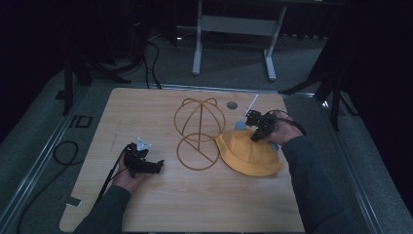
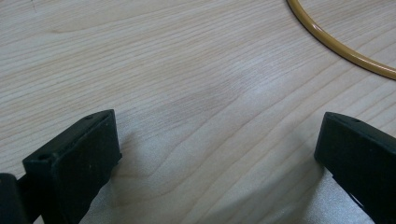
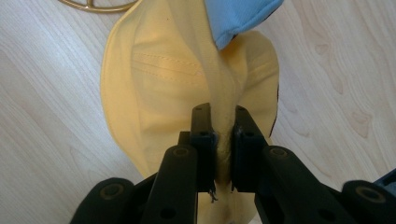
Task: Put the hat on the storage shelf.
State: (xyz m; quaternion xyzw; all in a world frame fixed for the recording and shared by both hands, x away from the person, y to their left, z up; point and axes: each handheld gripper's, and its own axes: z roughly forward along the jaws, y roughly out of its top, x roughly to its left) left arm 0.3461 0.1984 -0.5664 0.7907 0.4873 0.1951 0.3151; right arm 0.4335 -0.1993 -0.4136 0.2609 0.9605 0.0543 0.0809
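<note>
Wooden table, wire hat stand, yellow hat

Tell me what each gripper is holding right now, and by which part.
The right gripper pinches a raised fold of cloth on the yellow hat. The left gripper holds nothing, jaws wide apart.

A dim lab: a wooden table amid black curtains, tripod stands and floor cables.
</note>
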